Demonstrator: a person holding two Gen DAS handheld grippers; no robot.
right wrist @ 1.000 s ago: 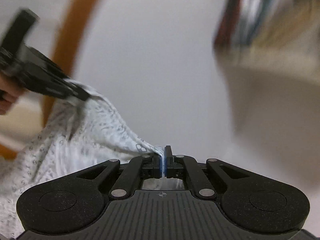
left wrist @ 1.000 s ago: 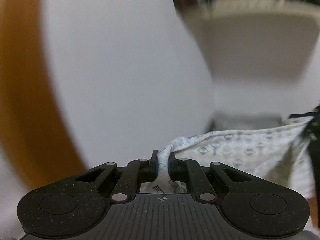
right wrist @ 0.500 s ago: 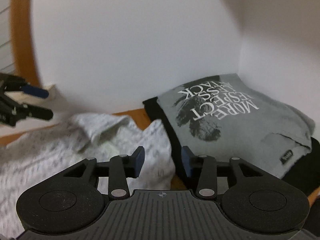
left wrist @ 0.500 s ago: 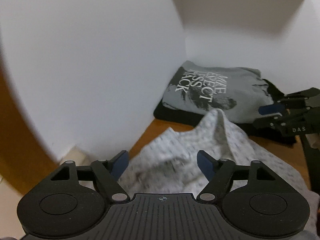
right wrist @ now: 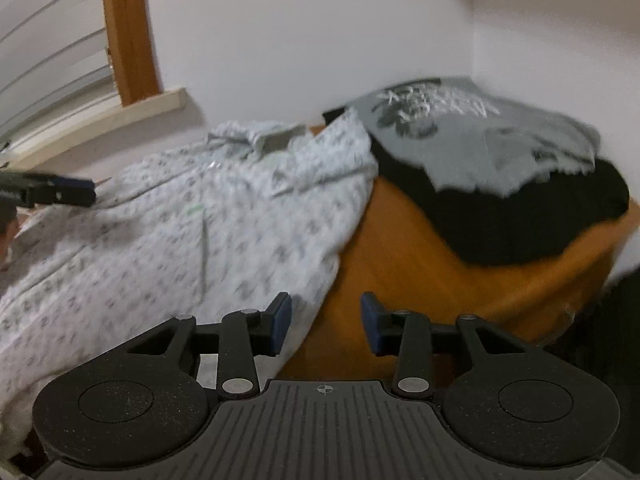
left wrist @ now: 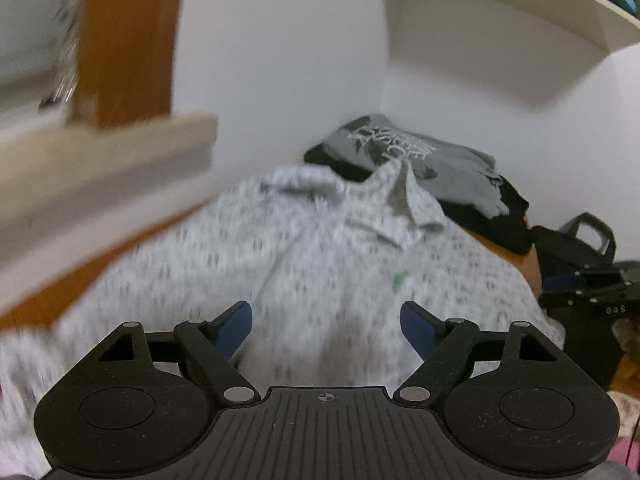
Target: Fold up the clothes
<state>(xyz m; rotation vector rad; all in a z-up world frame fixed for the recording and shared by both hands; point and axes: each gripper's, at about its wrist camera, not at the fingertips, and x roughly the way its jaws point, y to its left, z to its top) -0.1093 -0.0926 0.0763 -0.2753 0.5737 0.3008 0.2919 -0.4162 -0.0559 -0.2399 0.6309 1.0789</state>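
Left gripper [left wrist: 326, 326]: I have its jaws spread wide; they have just been opening, and nothing is pinched. The patterned cloth lies under and past the blue pads.
Right gripper [right wrist: 325, 326]: I see it released too, jaws partly apart with only bare wood between them; the left pad sits just beside the shirt's edge.
Patterned white shirt [right wrist: 168, 232]: it lies spread and rumpled on the wooden table [right wrist: 400, 248], collar toward the white wall [right wrist: 300, 32].
Folded pile: a grey printed T-shirt [right wrist: 472, 132] rests on a black garment [right wrist: 520, 216] in the corner, just beside the shirt's collar end.
Picture quality: I find the cloth's pattern blurred in both views.
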